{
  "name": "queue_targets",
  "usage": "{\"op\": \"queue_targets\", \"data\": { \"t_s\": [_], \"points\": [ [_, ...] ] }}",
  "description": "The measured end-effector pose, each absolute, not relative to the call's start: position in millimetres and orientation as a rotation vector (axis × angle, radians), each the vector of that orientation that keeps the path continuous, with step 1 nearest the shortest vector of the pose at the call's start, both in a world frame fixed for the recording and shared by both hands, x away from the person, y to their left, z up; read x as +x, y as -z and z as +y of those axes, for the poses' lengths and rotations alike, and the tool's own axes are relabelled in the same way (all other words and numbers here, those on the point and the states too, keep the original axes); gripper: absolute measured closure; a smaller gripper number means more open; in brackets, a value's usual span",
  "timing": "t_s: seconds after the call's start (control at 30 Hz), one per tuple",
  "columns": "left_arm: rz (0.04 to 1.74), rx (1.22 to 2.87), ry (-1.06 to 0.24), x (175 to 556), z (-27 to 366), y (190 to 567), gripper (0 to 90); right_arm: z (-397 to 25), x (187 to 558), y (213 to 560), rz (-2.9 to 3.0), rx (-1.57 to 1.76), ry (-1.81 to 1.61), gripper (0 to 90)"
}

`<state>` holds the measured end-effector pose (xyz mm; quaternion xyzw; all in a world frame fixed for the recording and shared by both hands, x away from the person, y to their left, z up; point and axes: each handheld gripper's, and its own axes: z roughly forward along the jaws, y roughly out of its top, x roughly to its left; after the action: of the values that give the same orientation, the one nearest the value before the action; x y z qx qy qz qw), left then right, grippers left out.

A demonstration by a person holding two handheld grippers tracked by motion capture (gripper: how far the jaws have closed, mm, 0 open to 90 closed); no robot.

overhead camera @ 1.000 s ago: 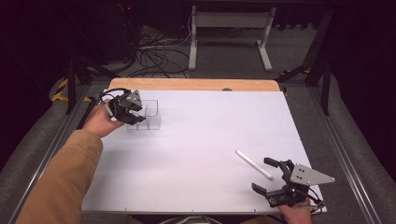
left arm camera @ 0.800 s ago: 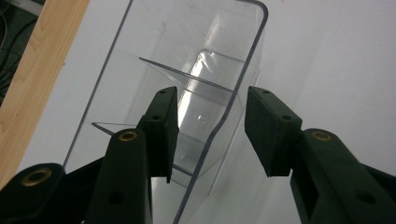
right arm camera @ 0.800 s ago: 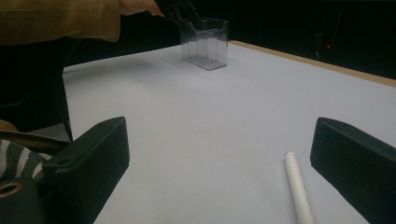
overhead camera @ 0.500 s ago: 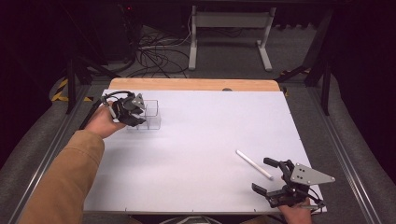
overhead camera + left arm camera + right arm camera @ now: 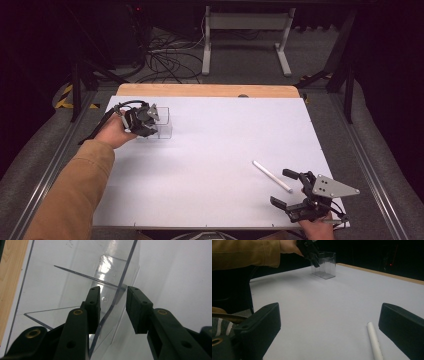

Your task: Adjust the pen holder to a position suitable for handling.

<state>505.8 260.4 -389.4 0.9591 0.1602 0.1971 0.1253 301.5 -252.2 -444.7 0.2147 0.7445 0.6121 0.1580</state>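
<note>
High view: left gripper [image 5: 150, 121] fingers straddle a clear plastic box [image 5: 164, 122] wall, not clamped; right gripper [image 5: 289, 189] gapes beside a smooth white tube [image 5: 271, 175] on the matte bench [image 5: 220, 140].

The left arm, in a tan sleeve [image 5: 75, 195], is reaching far across the left side, its hand [image 5: 114, 134] wrapping around the left gripper [image 5: 150, 120] at the far left. In the left gripper view its jaws are standing apart, straddling a thin clear wall without pressing it. At the near right edge, the right hand [image 5: 317, 231] is holding the right gripper [image 5: 286, 189], jaws spreading wide and pointing left.
</note>
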Motion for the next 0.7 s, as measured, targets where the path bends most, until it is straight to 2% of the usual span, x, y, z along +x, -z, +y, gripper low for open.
{"op": "queue_targets", "data": {
  "t_s": [0.5, 0.7],
  "points": [
    [0.345, 2.832, -0.617, 501.2, 260.0, 386.9, 72.4, -252.2, 303.0, 445.7, 2.137, 0.619, -1.764, 4.7],
    [0.309, 2.862, -0.595, 500.7, 259.1, 385.5, 82.3, -252.2, 303.6, 446.4, 2.145, 0.626, -1.770, 4.6]
  ]
}}
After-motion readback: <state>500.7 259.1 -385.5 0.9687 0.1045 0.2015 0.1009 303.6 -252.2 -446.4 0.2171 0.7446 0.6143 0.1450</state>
